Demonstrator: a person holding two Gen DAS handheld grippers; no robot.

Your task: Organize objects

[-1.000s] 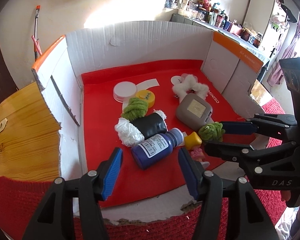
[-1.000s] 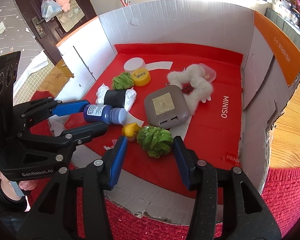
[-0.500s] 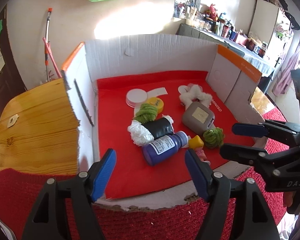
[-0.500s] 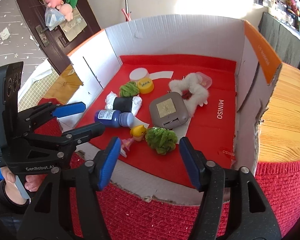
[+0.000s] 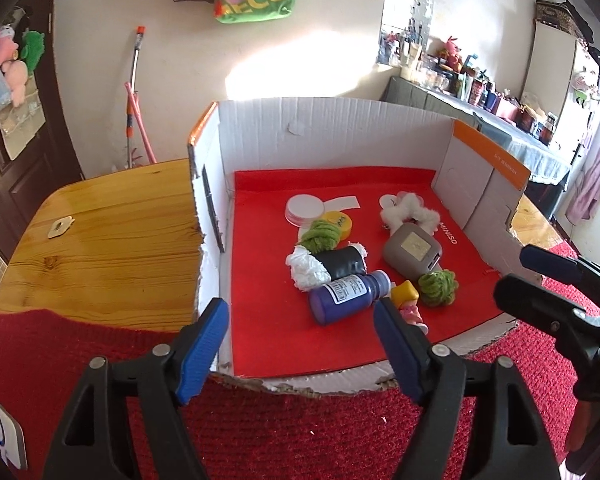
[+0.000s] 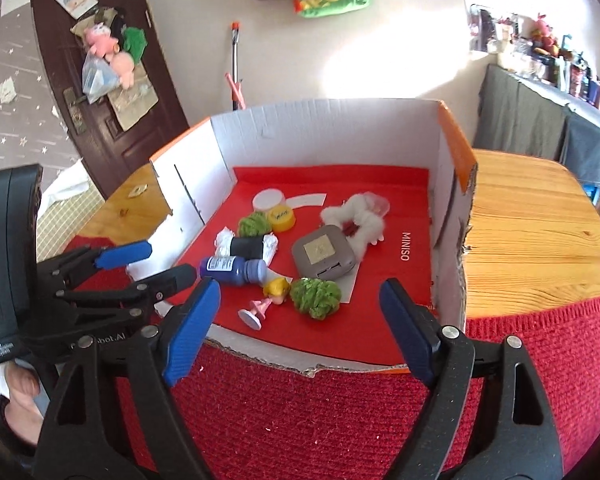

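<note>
A white cardboard box point(image 5: 332, 132) with a red floor holds a blue bottle point(image 5: 348, 296), a black roll with white ends point(image 5: 328, 266), two green yarn balls point(image 5: 438, 288), a grey square case point(image 5: 412, 250), a white fluffy scrunchie point(image 5: 410, 212), a yellow cap point(image 5: 338, 222), a white lid point(image 5: 305, 208) and a small yellow-haired doll point(image 6: 266, 298). My left gripper point(image 5: 300, 344) is open and empty, in front of the box's torn front edge. My right gripper point(image 6: 300, 320) is open and empty, also outside the box front. Each gripper shows in the other's view point(image 6: 148, 264).
The box stands on a wooden table point(image 5: 112, 240) partly covered by a red knitted cloth point(image 5: 300, 432). A dark door point(image 6: 112, 80) with hung toys is at the left. A cluttered counter point(image 5: 480, 92) runs along the far right wall.
Both grippers have pulled back and up from the box, so the objects look smaller and farther. Both stay open and empty. The objects in the box have not moved.
</note>
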